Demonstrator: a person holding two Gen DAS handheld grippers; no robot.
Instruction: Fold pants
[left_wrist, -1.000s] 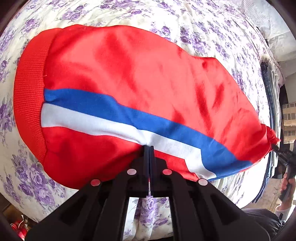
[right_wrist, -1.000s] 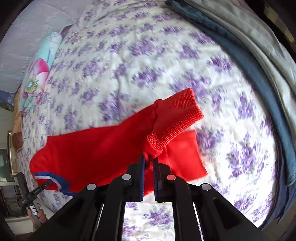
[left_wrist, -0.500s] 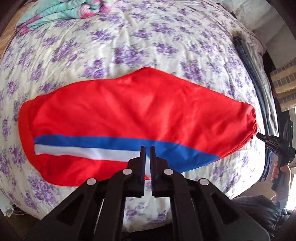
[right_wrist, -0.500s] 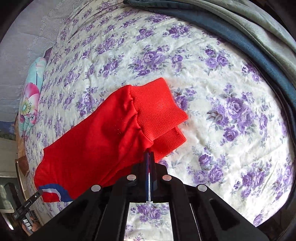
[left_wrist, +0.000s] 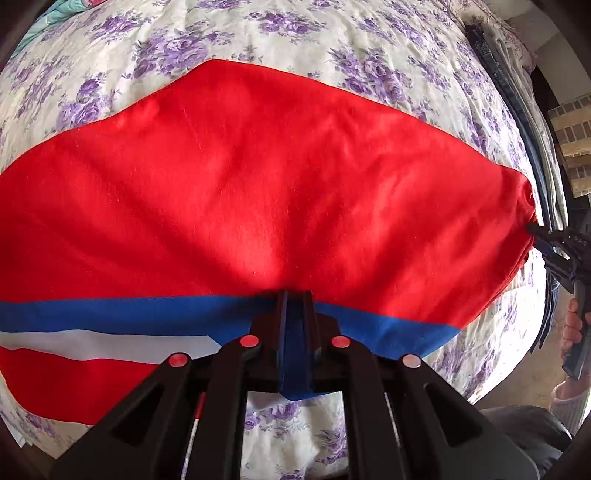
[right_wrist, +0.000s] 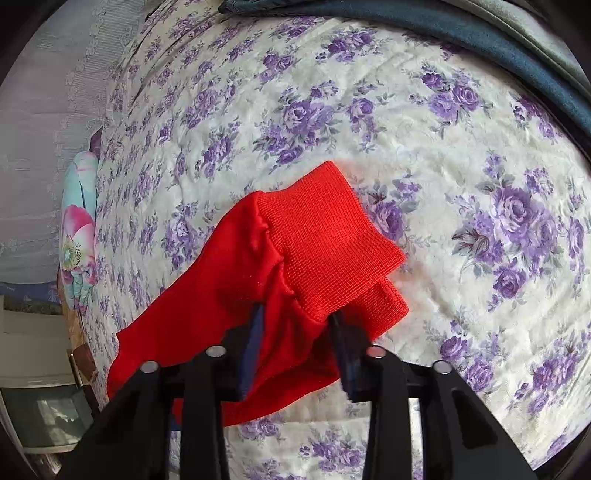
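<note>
Red pants (left_wrist: 258, 192) with a blue and white side stripe (left_wrist: 110, 317) lie flat across the floral bed, legs stacked one on the other. My left gripper (left_wrist: 295, 295) sits low over the blue stripe with its jaws slightly apart and the cloth lying between and under them. In the right wrist view the ribbed red cuffs (right_wrist: 332, 251) lie on the bed. My right gripper (right_wrist: 295, 314) stands open around the cuff end, its fingers (right_wrist: 255, 332) wide apart. It also shows in the left wrist view (left_wrist: 554, 243) at the cuffs.
The bed sheet (right_wrist: 461, 155) is cream with purple roses. Folded blue and grey garments (right_wrist: 480, 33) lie along the bed's far edge. A teal floral pillow (right_wrist: 77, 229) lies at the left. The bed's near edge (left_wrist: 498, 369) drops off beside the pants.
Both grippers have lowered the pants onto the bed and opened. The right jaws, shut on the cuffs before, now stand wide apart. The left view moved closer to the cloth.
</note>
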